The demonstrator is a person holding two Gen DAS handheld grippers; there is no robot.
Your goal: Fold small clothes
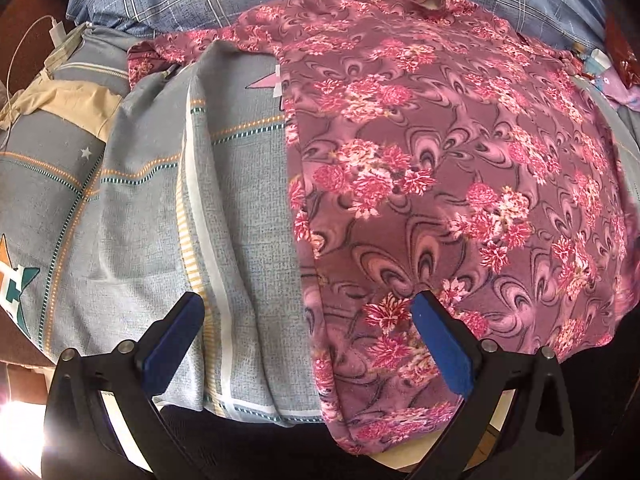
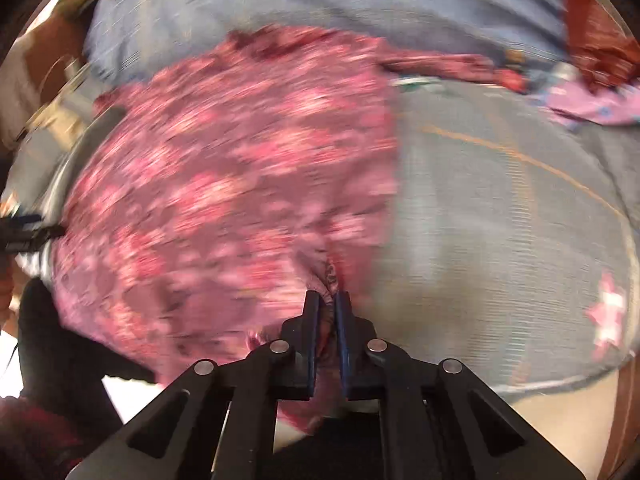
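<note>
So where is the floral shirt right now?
The floral shirt lies spread on the grey patterned bedsheet, filling the right half of the left wrist view; its near hem is pinched in the right gripper.

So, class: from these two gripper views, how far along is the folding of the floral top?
Done: the floral top lies spread flat on the grey bedsheet. In hand: the right gripper pinches its hem; the left gripper is open. Left: no fold is visible yet.
</note>
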